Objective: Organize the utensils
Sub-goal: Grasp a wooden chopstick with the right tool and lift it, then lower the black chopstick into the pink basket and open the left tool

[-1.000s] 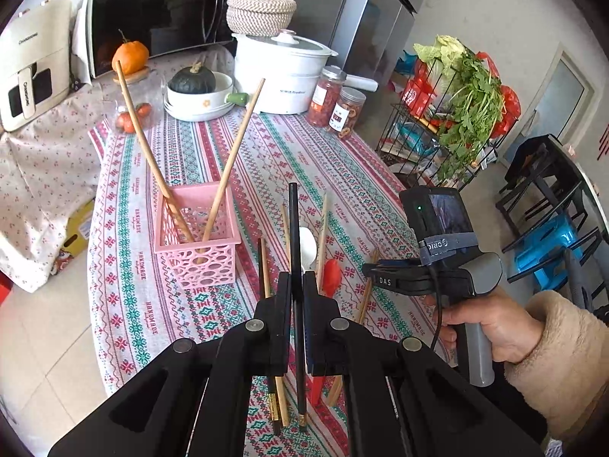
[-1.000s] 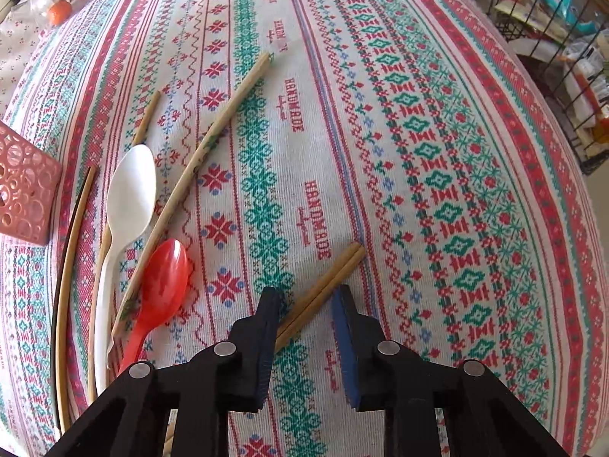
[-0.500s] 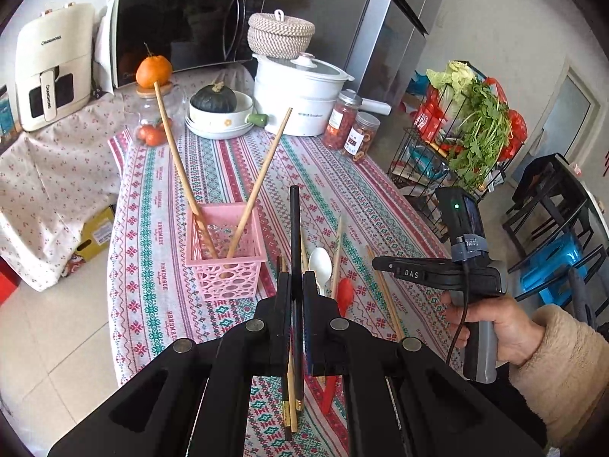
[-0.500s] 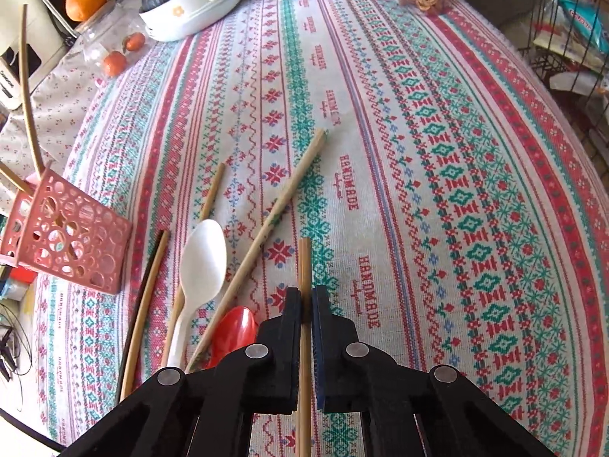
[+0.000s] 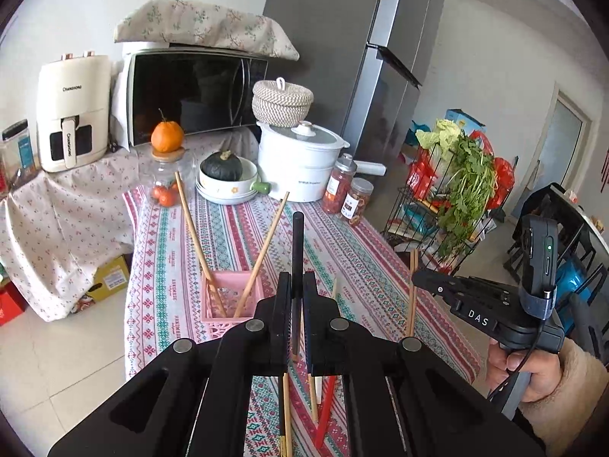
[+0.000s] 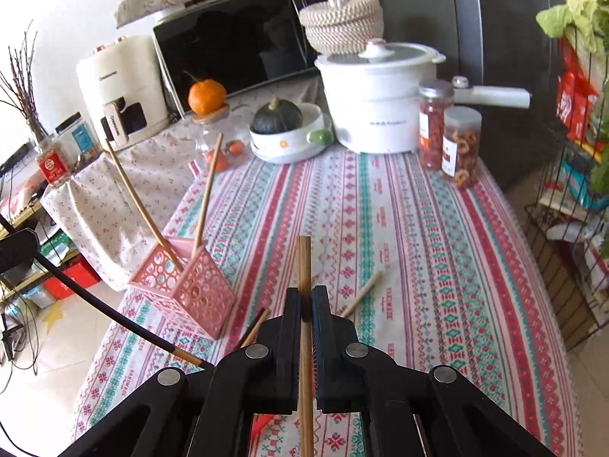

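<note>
Within the last second the right gripper [image 6: 305, 306] had gone from jaws spread over a pair of brown wooden chopsticks [image 6: 304, 278] lying on the striped red-and-green tablecloth [image 6: 437, 251] to jaws pressed tight on that pair, and had lifted it clear of the cloth. The left gripper [image 5: 295, 301] stayed clamped on a slim black chopstick [image 5: 297, 251] and had risen as well, so the table sat lower in its view than before.

That meant both hands were loaded and the pick-up step was done; what remained, by my reading, was the carry to the pink perforated plastic basket [image 6: 186, 285]. It stood near the left edge of the tablecloth with two long wooden chopsticks [image 5: 262, 255] already leaning inside. Left on the cloth at the near edge were a white spoon handle [image 5: 318, 388], a red plastic spoon handle [image 5: 326, 411] and a few loose chopsticks.
</note>
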Demonstrator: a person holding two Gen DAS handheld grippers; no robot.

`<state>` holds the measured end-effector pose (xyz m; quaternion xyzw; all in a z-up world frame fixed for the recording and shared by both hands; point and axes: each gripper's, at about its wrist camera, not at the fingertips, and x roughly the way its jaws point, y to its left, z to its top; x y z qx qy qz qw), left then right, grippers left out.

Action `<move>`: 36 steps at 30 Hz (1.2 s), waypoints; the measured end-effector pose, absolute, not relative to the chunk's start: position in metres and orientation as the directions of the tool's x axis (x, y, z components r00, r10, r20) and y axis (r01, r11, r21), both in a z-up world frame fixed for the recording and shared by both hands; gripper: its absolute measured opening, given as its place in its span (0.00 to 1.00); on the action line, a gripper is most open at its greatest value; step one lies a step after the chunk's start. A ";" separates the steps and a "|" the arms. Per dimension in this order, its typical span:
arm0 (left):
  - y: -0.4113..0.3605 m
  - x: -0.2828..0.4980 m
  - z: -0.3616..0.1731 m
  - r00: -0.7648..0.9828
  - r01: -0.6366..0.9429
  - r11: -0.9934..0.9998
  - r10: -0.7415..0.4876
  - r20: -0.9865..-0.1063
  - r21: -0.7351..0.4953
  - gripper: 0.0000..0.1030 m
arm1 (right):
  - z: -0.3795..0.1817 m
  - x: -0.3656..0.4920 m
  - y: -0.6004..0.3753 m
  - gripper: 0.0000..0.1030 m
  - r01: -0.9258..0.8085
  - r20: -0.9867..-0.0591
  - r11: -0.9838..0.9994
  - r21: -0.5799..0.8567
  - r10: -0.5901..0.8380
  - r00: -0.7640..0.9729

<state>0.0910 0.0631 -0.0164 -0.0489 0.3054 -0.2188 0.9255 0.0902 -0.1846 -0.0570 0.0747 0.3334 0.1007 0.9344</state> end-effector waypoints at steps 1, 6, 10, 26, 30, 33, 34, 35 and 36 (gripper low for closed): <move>0.065 0.089 -0.011 0.736 0.373 0.901 -0.432 -0.521 -0.221 0.05 | -0.050 0.087 -0.184 0.04 -0.142 -0.586 0.968 0.205 0.238 0.775; 0.075 0.080 0.012 0.820 0.345 0.916 -0.400 -0.410 -0.204 0.05 | -0.020 0.082 -0.179 0.03 -0.169 -0.496 0.963 0.208 0.253 0.831; 0.083 0.080 0.023 0.868 0.302 0.934 -0.351 -0.351 -0.190 0.05 | -0.002 0.084 -0.174 0.03 -0.193 -0.452 0.956 0.221 0.276 0.848; 0.088 0.133 0.002 0.898 0.180 0.973 -0.222 -0.380 -0.144 0.05 | 0.024 0.103 -0.133 0.03 -0.314 -0.470 0.923 0.223 0.384 0.795; 0.085 0.152 -0.014 0.880 0.158 0.977 -0.204 -0.430 -0.141 0.05 | 0.035 0.104 -0.129 0.03 -0.326 -0.442 0.913 0.244 0.404 0.801; 0.083 0.167 -0.029 0.856 0.148 0.979 -0.198 -0.477 -0.140 0.05 | 0.043 0.106 -0.124 0.03 -0.334 -0.421 0.906 0.260 0.418 0.805; 0.081 0.172 -0.033 0.849 0.146 0.979 -0.197 -0.491 -0.139 0.05 | 0.045 0.108 -0.123 0.03 -0.336 -0.415 0.904 0.265 0.421 0.807; 0.081 0.177 -0.037 0.842 0.143 0.980 -0.196 -0.504 -0.141 0.05 | 0.047 0.110 -0.121 0.03 -0.337 -0.409 0.902 0.270 0.424 0.808; 0.081 0.181 -0.040 0.835 0.142 0.979 -0.197 -0.514 -0.145 0.05 | 0.048 0.112 -0.119 0.03 -0.339 -0.403 0.899 0.277 0.429 0.809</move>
